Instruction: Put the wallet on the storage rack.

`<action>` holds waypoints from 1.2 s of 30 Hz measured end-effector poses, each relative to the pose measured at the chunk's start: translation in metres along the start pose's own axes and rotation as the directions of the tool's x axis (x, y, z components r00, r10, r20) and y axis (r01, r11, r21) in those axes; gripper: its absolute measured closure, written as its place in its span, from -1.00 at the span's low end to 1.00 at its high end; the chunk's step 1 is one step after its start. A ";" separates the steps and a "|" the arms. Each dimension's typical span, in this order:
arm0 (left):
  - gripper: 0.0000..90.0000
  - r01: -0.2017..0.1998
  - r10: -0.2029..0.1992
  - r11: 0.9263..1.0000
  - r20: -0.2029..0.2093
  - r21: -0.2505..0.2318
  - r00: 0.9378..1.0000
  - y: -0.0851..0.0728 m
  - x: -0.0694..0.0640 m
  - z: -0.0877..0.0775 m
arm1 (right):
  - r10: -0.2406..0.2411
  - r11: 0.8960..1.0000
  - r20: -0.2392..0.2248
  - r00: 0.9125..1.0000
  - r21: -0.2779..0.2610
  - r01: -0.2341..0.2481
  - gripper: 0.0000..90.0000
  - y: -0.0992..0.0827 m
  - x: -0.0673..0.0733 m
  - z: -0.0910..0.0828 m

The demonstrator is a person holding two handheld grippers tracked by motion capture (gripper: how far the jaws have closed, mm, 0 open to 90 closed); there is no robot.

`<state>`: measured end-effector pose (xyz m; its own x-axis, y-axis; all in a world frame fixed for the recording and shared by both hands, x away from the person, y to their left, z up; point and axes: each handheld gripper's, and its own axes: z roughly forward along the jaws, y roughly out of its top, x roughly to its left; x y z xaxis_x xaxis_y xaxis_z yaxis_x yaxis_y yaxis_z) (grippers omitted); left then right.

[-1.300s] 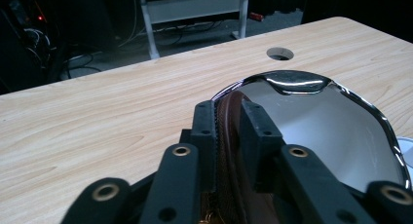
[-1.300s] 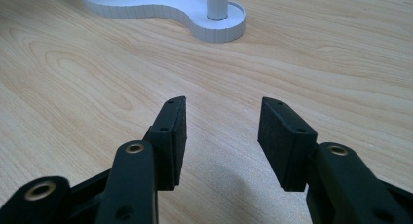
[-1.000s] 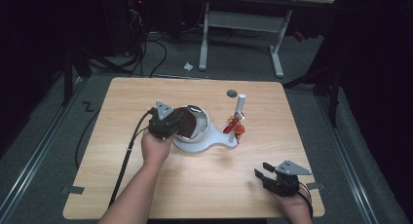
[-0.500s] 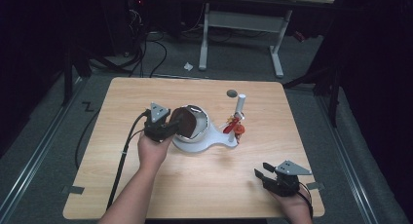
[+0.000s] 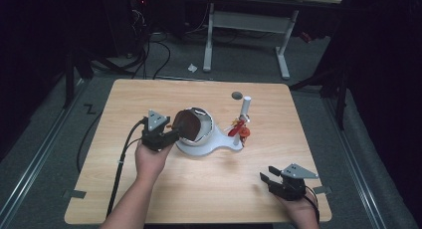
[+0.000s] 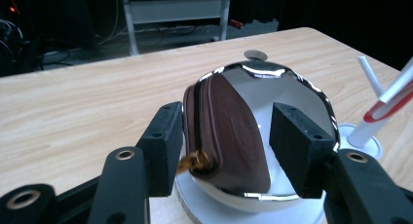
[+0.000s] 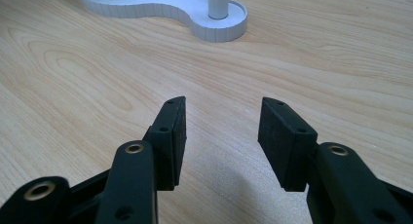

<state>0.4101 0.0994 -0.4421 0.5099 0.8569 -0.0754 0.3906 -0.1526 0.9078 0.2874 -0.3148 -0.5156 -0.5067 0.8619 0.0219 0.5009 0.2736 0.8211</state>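
A shiny metal bowl (image 5: 205, 120) sits tilted on a white base (image 5: 215, 145), its mouth facing left. A brown ribbed disc (image 5: 186, 124) stands on edge in that mouth. My left gripper (image 5: 173, 135) hovers just left of the bowl; its jaws have just been opening. In the left gripper view the left gripper (image 6: 227, 122) is open, with the brown disc (image 6: 229, 136) between the pads and a clear gap at the right pad. My right gripper (image 5: 264, 178) rests low at the front right of the table, open on nothing (image 7: 222, 113).
A white post (image 5: 245, 107) with a red clip (image 5: 238, 129) rises from the base's right end. A small grey disc (image 5: 237, 95) lies behind it. The wooden table (image 5: 149, 94) ends near my right hand. Desk legs and cables stand on the floor beyond.
My left gripper opened off the brown disc and drew back a little to the left. The disc stays in the bowl. The right gripper has not moved.
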 end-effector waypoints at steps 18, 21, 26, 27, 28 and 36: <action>-0.03 0.045 -0.051 0.997 0.090 0.065 0.995 -0.043 0.018 -0.039 | -0.010 1.000 0.003 1.000 0.005 0.010 0.19 0.000 0.002 0.000; -0.05 0.057 -0.066 0.994 0.095 0.089 0.993 -0.056 0.023 -0.044 | -0.007 1.000 0.004 1.000 0.009 0.007 0.19 0.000 0.003 0.000; -0.08 0.043 -0.060 0.992 0.140 0.117 0.988 -0.079 0.031 -0.052 | -0.014 1.000 0.007 1.000 0.010 0.014 0.19 0.000 0.003 0.001; -0.09 0.016 -0.033 0.993 0.145 0.114 0.989 -0.083 0.033 -0.053 | -0.013 1.000 0.007 1.000 0.010 0.013 0.19 0.000 0.004 0.001; -0.09 0.032 -0.052 0.990 0.139 0.139 0.989 -0.088 0.032 -0.056 | -0.014 1.000 0.007 1.000 0.010 0.014 0.19 0.000 0.004 0.001; -0.10 0.012 -0.034 0.975 0.096 0.222 0.995 -0.121 0.041 -0.077 | -0.014 1.000 0.011 1.000 0.014 0.014 0.19 -0.001 0.006 0.001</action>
<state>0.3243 0.1909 -0.5235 0.5672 0.8106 -0.1456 0.5570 -0.2473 0.7928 0.2847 -0.3099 -0.5164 -0.5064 0.8623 0.0041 0.5037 0.2919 0.8131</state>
